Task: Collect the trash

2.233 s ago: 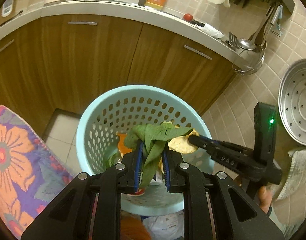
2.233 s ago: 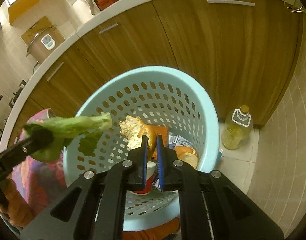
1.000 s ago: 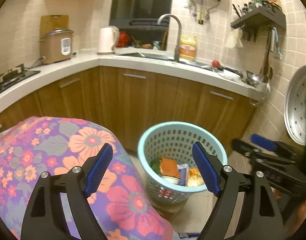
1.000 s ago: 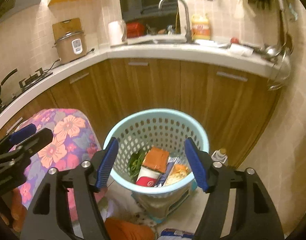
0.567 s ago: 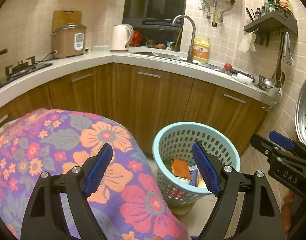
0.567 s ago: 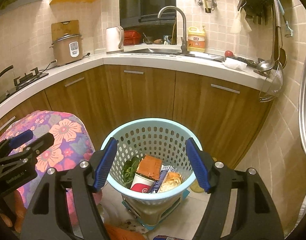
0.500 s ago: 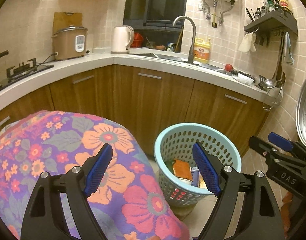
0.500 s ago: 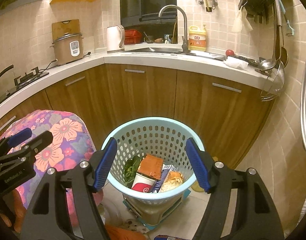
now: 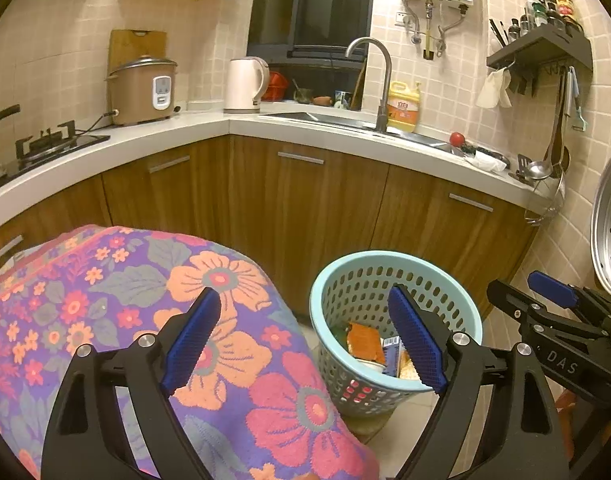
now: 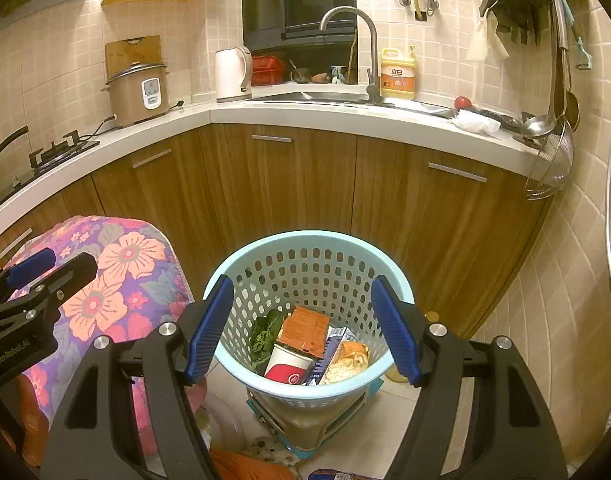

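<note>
1. Both tongs hang empty above and back from the basket (image 10: 309,248). The left tongs (image 9: 305,340) are spread wide and opening further with nothing between the pads; the right tongs (image 10: 303,326) stand apart, holding nothing, framing the basket mouth.
2. Beside the basket, on its left, bulges the floral cloth (image 9: 105,280), covering something rounded; the left tongs hover over its edge.
3. Behind the basket runs the bench (image 10: 265,116) with its wooden cupboards. The basket stands on the floor against them, upright, mouth upward, likely so that trash can be dropped in from above.
4. Inside the basket lies the trash, heaped loosely as dropped things settle: an orange packet (image 10: 305,330) on top, tilted, its long axis running from the far wall toward the camera; a red-and-white cup (image 10: 287,366) on its side below it, base toward the viewer; a green leaf (image 10: 263,338) against the left wall; a crusty bread piece (image 10: 347,362) at the right.
5. On the floor in front of the basket a small wrapper's edge (image 10: 337,475) shows, possibly still to collect.
</note>
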Demonstrator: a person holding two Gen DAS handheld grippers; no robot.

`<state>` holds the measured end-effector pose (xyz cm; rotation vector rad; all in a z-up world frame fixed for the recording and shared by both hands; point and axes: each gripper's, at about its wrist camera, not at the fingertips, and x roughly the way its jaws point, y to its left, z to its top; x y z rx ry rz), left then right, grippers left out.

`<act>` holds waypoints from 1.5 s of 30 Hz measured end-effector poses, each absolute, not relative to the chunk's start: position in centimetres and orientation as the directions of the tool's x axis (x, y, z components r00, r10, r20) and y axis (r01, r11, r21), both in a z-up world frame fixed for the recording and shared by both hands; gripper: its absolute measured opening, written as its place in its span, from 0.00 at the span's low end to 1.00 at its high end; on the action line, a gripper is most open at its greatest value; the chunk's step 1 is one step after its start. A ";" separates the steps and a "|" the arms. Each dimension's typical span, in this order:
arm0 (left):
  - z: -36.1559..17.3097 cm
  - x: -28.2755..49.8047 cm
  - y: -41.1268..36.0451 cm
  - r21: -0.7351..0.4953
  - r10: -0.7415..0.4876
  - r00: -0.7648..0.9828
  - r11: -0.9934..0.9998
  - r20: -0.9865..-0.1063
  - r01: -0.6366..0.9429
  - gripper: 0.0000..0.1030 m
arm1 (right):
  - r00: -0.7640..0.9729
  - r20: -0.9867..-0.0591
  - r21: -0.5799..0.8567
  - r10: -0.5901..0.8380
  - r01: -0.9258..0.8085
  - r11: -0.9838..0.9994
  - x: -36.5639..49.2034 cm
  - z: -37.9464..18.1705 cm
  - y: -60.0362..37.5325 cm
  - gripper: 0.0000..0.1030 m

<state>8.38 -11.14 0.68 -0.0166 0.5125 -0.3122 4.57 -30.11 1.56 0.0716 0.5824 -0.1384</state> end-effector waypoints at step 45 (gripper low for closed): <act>1.1 8.1 -11.1 -0.070 -0.269 0.840 0.961 -0.472 0.268 0.86 | 0.838 -0.533 0.002 -0.117 0.140 0.990 5.2 1.5 -29.4 0.69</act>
